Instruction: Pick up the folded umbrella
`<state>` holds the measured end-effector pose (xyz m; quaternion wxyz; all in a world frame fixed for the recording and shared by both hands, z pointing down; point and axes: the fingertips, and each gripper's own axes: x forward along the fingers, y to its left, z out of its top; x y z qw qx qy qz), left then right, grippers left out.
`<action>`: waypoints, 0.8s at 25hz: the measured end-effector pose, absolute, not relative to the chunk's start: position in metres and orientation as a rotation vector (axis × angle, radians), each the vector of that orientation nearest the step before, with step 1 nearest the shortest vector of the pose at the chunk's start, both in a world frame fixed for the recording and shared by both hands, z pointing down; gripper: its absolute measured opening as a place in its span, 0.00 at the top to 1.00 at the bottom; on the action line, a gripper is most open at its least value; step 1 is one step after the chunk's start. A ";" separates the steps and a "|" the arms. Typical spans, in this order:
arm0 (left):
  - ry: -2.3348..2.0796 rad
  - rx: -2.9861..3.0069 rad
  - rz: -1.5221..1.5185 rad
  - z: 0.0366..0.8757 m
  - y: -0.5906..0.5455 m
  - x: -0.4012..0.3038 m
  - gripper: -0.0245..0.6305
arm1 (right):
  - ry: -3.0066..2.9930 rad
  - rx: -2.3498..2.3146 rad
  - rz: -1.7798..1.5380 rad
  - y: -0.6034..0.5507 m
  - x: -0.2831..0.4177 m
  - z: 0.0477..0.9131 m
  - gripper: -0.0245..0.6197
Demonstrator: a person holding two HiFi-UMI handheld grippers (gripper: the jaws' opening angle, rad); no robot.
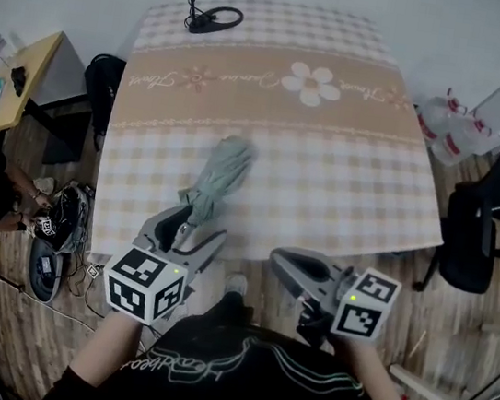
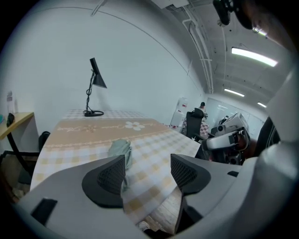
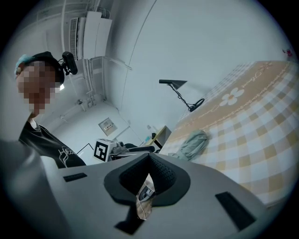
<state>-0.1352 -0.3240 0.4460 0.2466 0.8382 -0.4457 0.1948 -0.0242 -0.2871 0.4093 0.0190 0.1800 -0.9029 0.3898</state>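
Umbrella [image 1: 219, 173] lying folded on table [image 1: 347, 172]; left gripper [image 1: 195, 229] fingers spread, empty, at its near end; right gripper [image 1: 282, 261] fingers closed, empty.

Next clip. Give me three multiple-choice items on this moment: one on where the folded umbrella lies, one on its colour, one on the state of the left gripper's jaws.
1. Where does the folded umbrella lie?
A. on the wooden floor
B. on the checked table, at its near-left part
C. on the black chair

2. What colour is the umbrella?
A. red
B. black
C. pale grey-green

3. How do the jaws of the left gripper stand?
A. apart, clamped on nothing
B. closed on the umbrella
C. closed together, empty

Answers:
1 B: the head view shows it on the tablecloth, just ahead of the left gripper.
2 C: its fabric looks pale grey-green in all three views.
3 A: the left gripper view shows tablecloth between the two pads, and neither presses on the umbrella.
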 end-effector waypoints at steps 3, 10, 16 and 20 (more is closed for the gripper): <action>-1.243 2.272 0.581 0.459 -0.344 -0.150 0.51 | -2.786 0.568 1.231 -0.301 -0.030 0.415 0.95; -1.235 2.209 0.686 0.497 -0.372 -0.166 0.47 | -2.747 0.613 1.278 -0.328 -0.032 0.427 0.95; -1.226 2.140 0.822 0.541 -0.388 -0.173 0.42 | -2.738 0.669 1.295 -0.347 -0.026 0.432 0.95; -1.195 2.095 0.876 0.565 -0.391 -0.171 0.41 | -2.721 0.701 1.311 -0.351 -0.019 0.437 0.95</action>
